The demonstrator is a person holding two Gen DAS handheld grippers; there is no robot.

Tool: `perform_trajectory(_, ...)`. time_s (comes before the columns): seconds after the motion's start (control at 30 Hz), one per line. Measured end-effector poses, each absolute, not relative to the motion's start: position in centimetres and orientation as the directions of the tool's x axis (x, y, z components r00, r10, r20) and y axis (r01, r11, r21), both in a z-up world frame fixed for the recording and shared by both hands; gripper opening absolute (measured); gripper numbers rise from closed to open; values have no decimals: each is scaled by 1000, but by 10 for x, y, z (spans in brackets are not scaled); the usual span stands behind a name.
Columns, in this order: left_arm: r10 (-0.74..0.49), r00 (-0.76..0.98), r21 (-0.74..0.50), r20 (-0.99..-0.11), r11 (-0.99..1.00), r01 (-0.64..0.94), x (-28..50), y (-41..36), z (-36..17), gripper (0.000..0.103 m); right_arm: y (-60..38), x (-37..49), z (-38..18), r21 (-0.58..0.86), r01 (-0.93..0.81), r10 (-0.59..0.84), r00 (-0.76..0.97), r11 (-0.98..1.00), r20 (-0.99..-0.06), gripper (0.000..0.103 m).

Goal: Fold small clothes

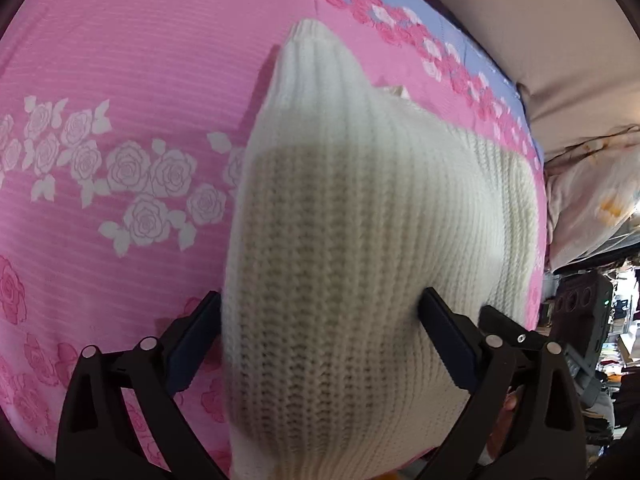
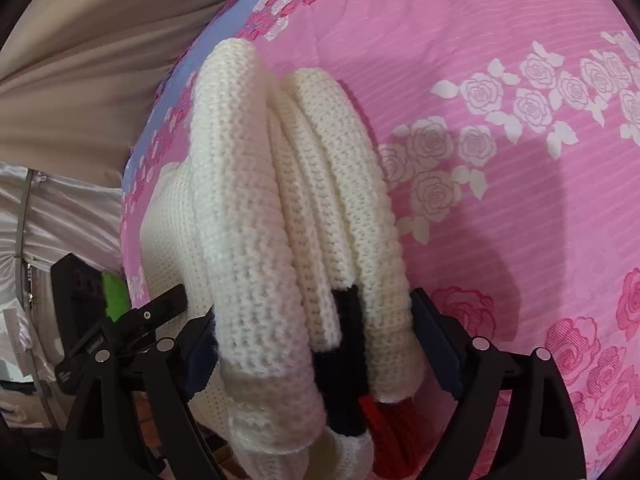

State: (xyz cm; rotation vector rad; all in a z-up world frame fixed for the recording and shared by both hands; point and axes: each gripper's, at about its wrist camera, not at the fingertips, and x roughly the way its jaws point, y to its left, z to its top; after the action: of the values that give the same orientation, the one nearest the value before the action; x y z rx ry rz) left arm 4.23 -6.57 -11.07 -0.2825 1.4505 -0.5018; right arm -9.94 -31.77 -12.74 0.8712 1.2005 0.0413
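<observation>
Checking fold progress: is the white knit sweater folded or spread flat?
Folded: the white knit sweater lies in several stacked layers on the pink bedsheet, edges visible in the right wrist view.

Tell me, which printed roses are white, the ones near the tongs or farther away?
The farther band of roses is white. The roses beside the right tongs are deep pink.

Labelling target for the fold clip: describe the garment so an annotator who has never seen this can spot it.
Start at the pink rose-print bedsheet that fills both wrist views. Near its blue-bordered edge lies a cream ribbed knit sweater, folded into stacked layers. It is the only knitted item there, with navy and red bands showing at its near end.
</observation>
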Motion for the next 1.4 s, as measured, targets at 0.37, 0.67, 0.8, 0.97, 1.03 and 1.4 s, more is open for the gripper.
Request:
perform_trajectory(0.37, -541, -22, -534, -841, 821, 201, 42, -82, -61, 37, -313, -102, -99, 686, 369, 514, 465, 628, -721, 36)
perform_trajectory(0.67, -664, 1, -589, -747, 664, 460, 23, -117, 59, 36, -334, -160, 21, 713, 278, 433, 636, 644, -639, 35)
perform_trajectory(0.8, -746, 84, -568, -660, 569, 595, 22, -109, 139, 37, -330, -171, 99, 704, 176, 365, 755, 688, -545, 36)
perform_trajectory(0.97, -824, 236, -484, -515, 507, 714, 28, -68, 237, 38, -300, -165, 198, 637, -10, 324, 868, 771, -377, 36)
perform_trajectory(1.03, -836, 287, -452, -468, 506, 735, 29, -43, 264, 39, -279, -154, 229, 605, -84, 333, 889, 792, -313, 37)
perform_trajectory(1.4, -518, 445, -409, -730, 854, 322, 132, 63, 89, 69, -230, -32, 70, 618, 128, 307, 779, 776, -547, 51)
